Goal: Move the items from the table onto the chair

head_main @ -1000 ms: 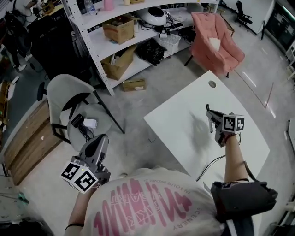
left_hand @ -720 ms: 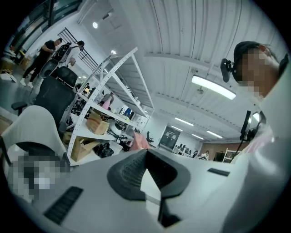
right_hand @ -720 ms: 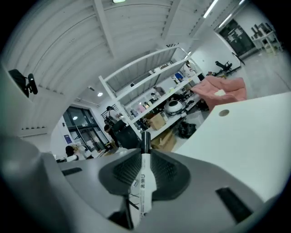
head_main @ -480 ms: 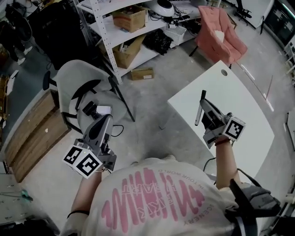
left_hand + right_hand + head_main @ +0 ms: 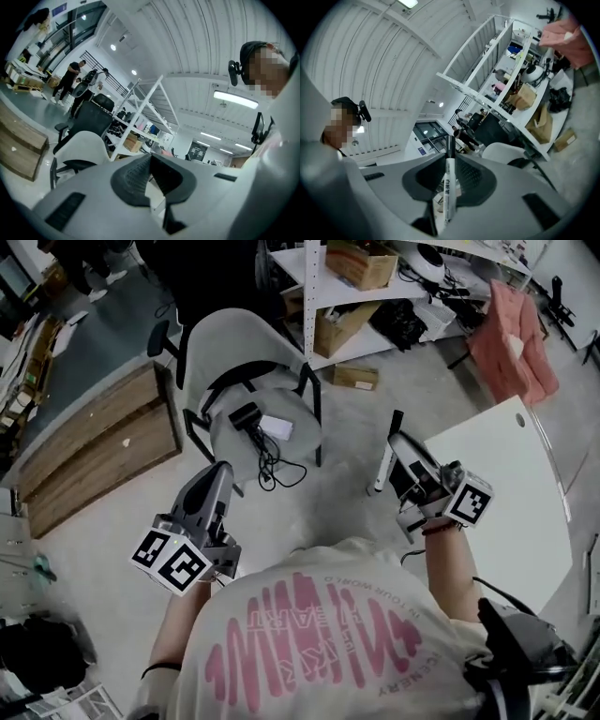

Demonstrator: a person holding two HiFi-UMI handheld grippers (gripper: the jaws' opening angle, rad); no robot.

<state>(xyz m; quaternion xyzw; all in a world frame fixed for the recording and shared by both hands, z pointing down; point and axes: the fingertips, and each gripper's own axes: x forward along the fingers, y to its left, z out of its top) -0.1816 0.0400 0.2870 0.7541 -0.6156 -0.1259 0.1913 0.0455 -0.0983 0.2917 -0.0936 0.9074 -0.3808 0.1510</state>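
Note:
A white marker with a black cap [image 5: 383, 455] stands upright between the pads of my right gripper [image 5: 398, 442], which is shut on it above the floor, between the white table [image 5: 525, 484] and the grey chair [image 5: 246, 352]. In the right gripper view the marker [image 5: 449, 187] runs up through the right gripper [image 5: 450, 161]. The chair seat [image 5: 225, 442] carries a black adapter with its cable [image 5: 248, 418] and a small white item [image 5: 277, 427]. My left gripper [image 5: 220, 474] hovers just in front of the seat, its jaws together and empty. The left gripper view shows the left gripper [image 5: 150, 159] pointing past the chair.
A white shelf rack with cardboard boxes [image 5: 361, 263] stands behind the chair, with a small box [image 5: 352, 376] on the floor by it. A wooden board [image 5: 94, 442] lies to the left and a pink armchair [image 5: 511, 338] stands at the far right. A black cable trails off the seat.
My right gripper lifted the marker off the table and carried it left toward the chair. The left gripper also moved toward the chair, and the head view swung from the table to the chair.

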